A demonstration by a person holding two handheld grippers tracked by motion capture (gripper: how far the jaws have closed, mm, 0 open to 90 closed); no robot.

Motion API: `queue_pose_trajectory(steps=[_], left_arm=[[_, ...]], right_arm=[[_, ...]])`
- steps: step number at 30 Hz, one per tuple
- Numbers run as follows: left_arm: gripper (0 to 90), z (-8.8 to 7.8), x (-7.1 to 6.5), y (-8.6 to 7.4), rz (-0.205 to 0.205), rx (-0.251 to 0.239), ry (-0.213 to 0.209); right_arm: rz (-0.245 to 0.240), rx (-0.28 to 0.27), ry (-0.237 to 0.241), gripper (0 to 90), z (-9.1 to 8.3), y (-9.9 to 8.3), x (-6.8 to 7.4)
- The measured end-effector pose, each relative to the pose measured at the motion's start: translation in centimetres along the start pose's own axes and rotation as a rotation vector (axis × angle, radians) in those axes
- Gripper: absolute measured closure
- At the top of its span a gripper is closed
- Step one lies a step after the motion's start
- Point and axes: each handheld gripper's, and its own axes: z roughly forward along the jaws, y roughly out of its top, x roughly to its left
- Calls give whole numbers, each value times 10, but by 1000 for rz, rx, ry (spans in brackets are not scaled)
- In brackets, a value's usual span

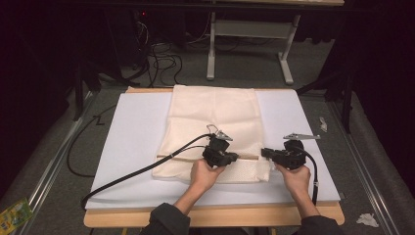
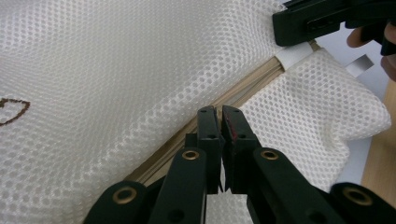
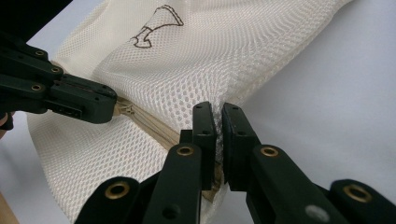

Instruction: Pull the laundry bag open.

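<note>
A cream mesh bag [image 1: 215,117] with a tan zipper [image 1: 178,157] across its near end lies flat on the white board [image 1: 137,147]. My left gripper [image 1: 234,156] lies over the zipper [image 2: 252,86] near the bag's middle, its jaws shut [image 2: 219,116], seemingly on the zipper pull [image 3: 123,110]. My right gripper [image 1: 264,152] is at the bag's right edge, at the zipper's end. Its jaws [image 3: 218,112] are shut on a fold of mesh [image 3: 187,60]. The two grippers point at each other, a short stretch of zipper [image 3: 149,123] between them.
The board rests on a wooden table [image 1: 210,215]. A black cable [image 1: 147,169] trails from the left gripper off the board's near left corner. On the floor are a white table frame [image 1: 244,39], loose cables [image 1: 164,61], paper scraps [image 1: 367,219] and a green packet [image 1: 12,215].
</note>
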Motion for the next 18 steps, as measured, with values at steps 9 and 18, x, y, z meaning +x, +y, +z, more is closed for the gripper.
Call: queue_pose_trajectory(steps=[9, 18], left_arm=[[869, -3, 3, -2, -8, -6, -1], [869, -7, 7, -4, -13, -6, 6]], right_arm=[[2, -2, 3, 864, 0, 1, 0], [2, -5, 4, 864, -1, 1, 0]])
